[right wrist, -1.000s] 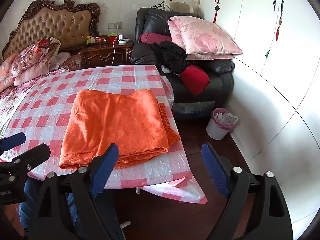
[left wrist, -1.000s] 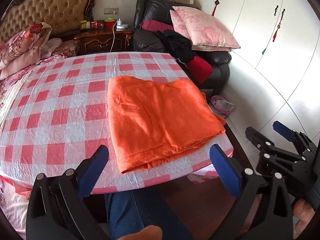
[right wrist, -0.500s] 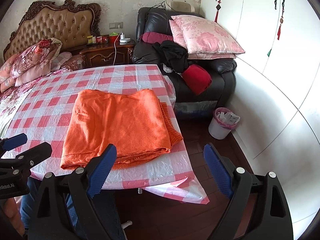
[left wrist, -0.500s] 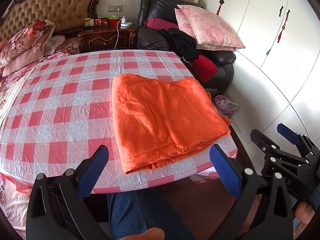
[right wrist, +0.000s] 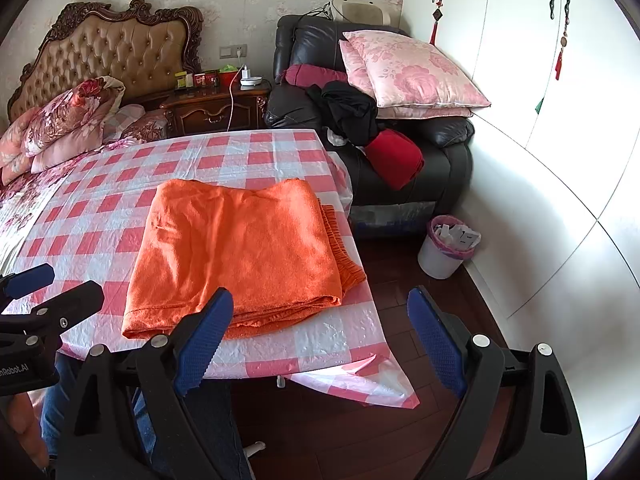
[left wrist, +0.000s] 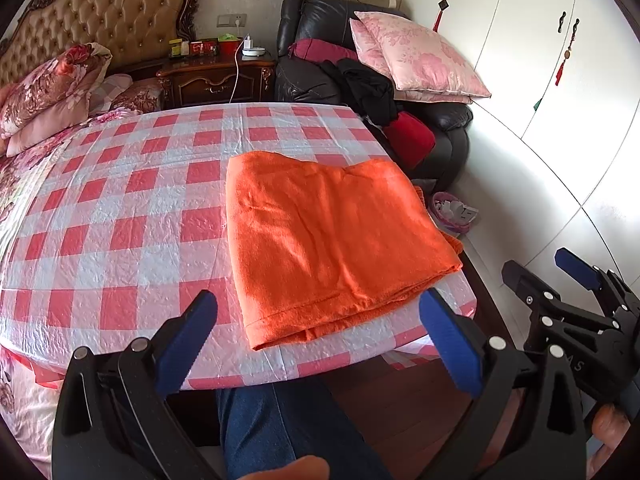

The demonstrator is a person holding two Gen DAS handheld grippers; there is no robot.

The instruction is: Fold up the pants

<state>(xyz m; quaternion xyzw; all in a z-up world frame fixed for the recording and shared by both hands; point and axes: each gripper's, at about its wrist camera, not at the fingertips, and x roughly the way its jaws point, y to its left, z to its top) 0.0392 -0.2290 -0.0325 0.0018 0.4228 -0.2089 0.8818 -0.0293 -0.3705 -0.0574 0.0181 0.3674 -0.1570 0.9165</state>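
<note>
The orange pants [left wrist: 332, 240] lie folded in a flat rectangle on the red-and-white checked tablecloth [left wrist: 132, 232], near the table's right front corner. They also show in the right wrist view [right wrist: 240, 248], with the waistband sticking out on the right. My left gripper [left wrist: 320, 332] is open and empty, held back off the table's front edge. My right gripper [right wrist: 320, 336] is open and empty, also back from the edge. Each gripper shows at the side of the other's view.
A black armchair [right wrist: 400, 160] with pink pillows and clothes stands behind the table on the right. A white waste bin [right wrist: 446, 248] stands on the wood floor. A bed [left wrist: 48, 92] and a nightstand [left wrist: 212, 76] are at the back left. White wardrobes line the right. My blue-jeaned leg [left wrist: 280, 432] is below.
Both grippers have drifted slightly up and back from the table, staying open. The folded pants have not moved.
</note>
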